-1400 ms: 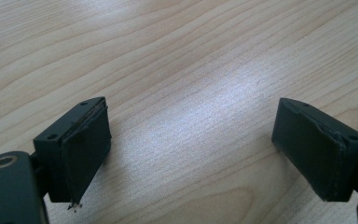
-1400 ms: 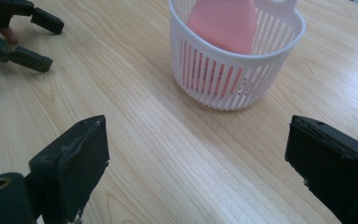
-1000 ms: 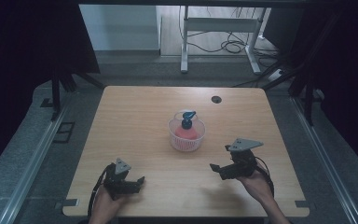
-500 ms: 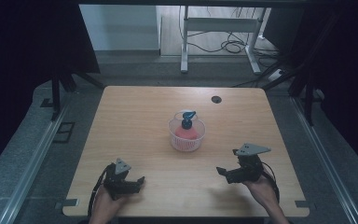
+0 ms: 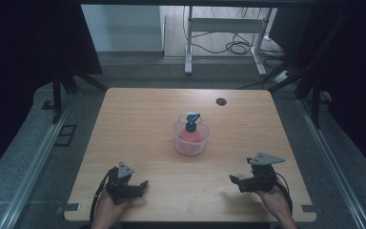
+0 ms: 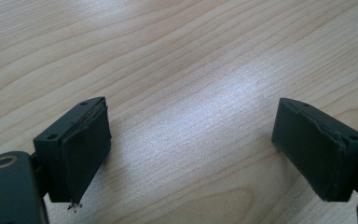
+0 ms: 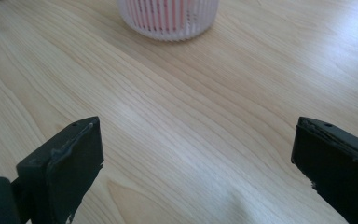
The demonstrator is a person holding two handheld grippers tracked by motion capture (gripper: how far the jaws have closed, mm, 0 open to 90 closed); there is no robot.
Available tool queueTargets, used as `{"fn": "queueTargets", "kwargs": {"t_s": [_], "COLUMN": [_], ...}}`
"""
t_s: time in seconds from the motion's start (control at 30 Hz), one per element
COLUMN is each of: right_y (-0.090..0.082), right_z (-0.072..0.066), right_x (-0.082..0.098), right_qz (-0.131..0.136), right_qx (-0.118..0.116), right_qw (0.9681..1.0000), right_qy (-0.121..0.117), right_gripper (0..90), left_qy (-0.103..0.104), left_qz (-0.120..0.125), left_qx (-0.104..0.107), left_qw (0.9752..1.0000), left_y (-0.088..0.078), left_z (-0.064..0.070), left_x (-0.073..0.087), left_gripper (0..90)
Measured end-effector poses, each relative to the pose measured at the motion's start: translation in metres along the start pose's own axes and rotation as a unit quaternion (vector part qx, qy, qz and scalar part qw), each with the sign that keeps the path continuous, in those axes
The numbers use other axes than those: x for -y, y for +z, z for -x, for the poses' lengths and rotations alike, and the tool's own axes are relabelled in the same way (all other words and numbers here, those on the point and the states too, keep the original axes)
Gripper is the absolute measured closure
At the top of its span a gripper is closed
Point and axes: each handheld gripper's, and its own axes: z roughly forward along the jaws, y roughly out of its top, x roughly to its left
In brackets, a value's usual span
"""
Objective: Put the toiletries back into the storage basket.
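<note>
A white ribbed plastic basket (image 5: 191,137) stands near the middle of the pale wooden table (image 5: 143,119), with a red bottle with a dark blue cap (image 5: 190,130) upright inside it. Bare wood lies all around the basket (nothing touches it). Toward the near edge, left of the basket and well apart from it, the left gripper (image 5: 142,185) rests low over the table, jaws spread with nothing between. Right of the basket, equally apart, the right gripper (image 5: 234,180) has its jaws spread wide and empty, having just been opening. Beyond the basket a small dark round hole (image 5: 220,101) sits near the far edge. Grey floor (image 5: 33,157) surrounds the table.
</note>
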Motion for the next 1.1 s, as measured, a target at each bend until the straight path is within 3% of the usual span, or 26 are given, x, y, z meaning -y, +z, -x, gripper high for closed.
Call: {"fn": "queueTargets", "kwargs": {"t_s": [0.4,1.1], "right_y": [-0.003,0.007], "right_z": [0.007,0.013], "right_x": [0.016,0.039], "right_qz": [-0.009,-0.042], "right_qx": [0.015,0.023], "right_qw": [0.9998,0.9987], "right_qy": [0.011,0.016], "right_gripper": [1.7,1.8], "left_qy": [0.0,-0.001], "left_qz": [0.0,0.0], "left_qx": [0.0,-0.001], "left_qw": [1.0,1.0], "left_y": [0.0,0.0], "left_z": [0.0,0.0], "left_x": [0.0,0.0], "left_gripper": [11.4,11.4]}}
